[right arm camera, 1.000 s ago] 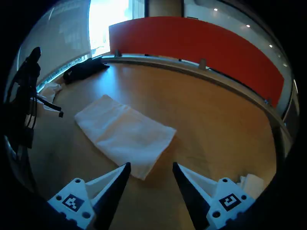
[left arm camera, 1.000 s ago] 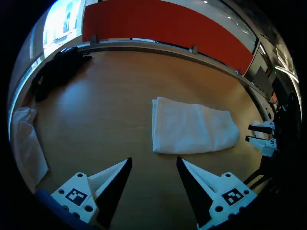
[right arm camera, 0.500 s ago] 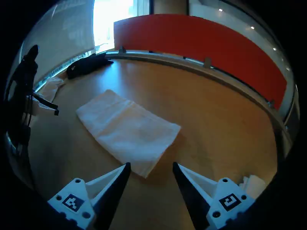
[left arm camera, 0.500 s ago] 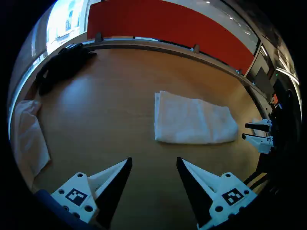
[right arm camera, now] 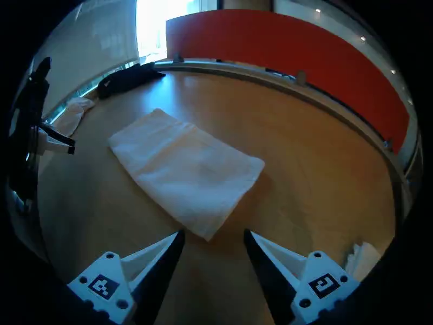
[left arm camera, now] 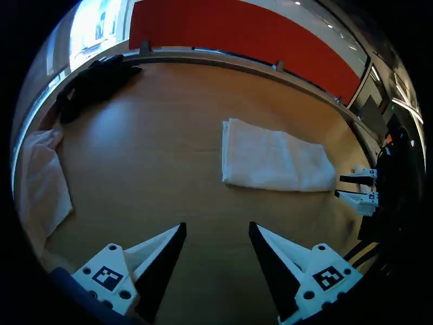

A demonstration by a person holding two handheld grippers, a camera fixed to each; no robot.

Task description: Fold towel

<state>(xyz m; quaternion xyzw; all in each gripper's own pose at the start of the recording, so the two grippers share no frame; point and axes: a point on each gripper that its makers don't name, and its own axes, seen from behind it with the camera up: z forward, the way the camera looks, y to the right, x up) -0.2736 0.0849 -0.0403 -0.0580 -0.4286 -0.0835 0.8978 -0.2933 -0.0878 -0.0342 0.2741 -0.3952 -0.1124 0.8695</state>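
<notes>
Left tongs point(left arm camera: 216, 225), right tongs point(right arm camera: 214, 232) gape empty.

Wooden table point(left arm camera: 151, 162), red panel point(left arm camera: 243, 32) behind, black garment point(left arm camera: 92, 84), crumpled white cloth point(left arm camera: 40, 179).

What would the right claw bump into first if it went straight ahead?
Most likely the folded white cloth towel on the wooden table: its near corner lies right ahead of the open right claw. Height is hard to judge, so the claw could pass just above it.
</notes>
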